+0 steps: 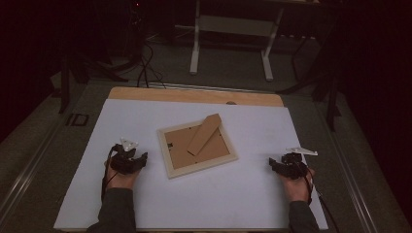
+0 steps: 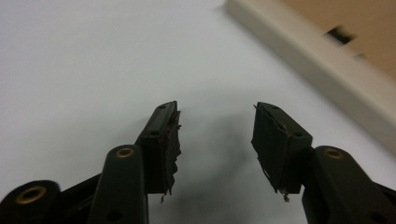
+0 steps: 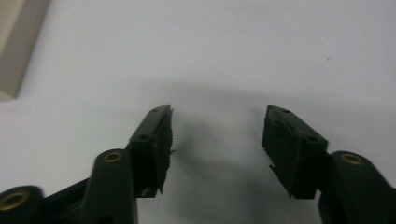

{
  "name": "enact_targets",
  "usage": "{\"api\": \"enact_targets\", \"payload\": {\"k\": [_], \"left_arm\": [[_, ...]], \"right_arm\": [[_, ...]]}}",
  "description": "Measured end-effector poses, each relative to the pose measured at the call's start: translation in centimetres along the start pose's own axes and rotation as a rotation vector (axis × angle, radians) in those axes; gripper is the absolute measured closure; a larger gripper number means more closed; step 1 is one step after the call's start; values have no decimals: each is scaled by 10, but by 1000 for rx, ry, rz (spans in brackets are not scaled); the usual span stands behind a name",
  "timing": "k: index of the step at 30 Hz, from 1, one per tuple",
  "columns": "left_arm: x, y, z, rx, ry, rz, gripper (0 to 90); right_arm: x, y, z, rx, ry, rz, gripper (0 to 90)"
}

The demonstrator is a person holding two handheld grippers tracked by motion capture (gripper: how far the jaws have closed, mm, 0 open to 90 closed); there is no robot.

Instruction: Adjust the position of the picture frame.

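A white worktop fills the middle of the high view. At its centre a picture frame lies face down and slightly askew, its brown stand flap angled toward the upper right. The left gripper sits lower left of the frame, near its corner, jaws spread with nothing between them. The right gripper rests at lower right, well apart from the frame, jaws likewise spread and empty.
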State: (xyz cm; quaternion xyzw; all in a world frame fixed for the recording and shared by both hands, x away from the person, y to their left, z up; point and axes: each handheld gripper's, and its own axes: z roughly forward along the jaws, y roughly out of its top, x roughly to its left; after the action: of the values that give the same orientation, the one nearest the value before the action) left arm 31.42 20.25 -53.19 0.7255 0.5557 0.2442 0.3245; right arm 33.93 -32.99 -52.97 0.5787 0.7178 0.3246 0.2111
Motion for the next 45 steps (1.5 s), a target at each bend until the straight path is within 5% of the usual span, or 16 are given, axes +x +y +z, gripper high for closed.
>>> {"api": "enact_targets", "payload": {"k": [5,20,31,36,45], "left_arm": [[-1,3,-2,-13,-88,-1,520],[2,5,-5,-17,-145,-30,537],[-7,10,-5,-9,-162,29,545],[-5,9,-4,6,-164,16,559],[-11,9,0,36,-192,42,595]], "right_arm": [[6,2,-1,-20,12,-22,483],[20,6,-2,-48,50,-73,521],[40,7,-1,-35,137,-149,779],[53,9,-1,-32,180,-174,882],[78,12,9,-5,193,-225,900]]}}
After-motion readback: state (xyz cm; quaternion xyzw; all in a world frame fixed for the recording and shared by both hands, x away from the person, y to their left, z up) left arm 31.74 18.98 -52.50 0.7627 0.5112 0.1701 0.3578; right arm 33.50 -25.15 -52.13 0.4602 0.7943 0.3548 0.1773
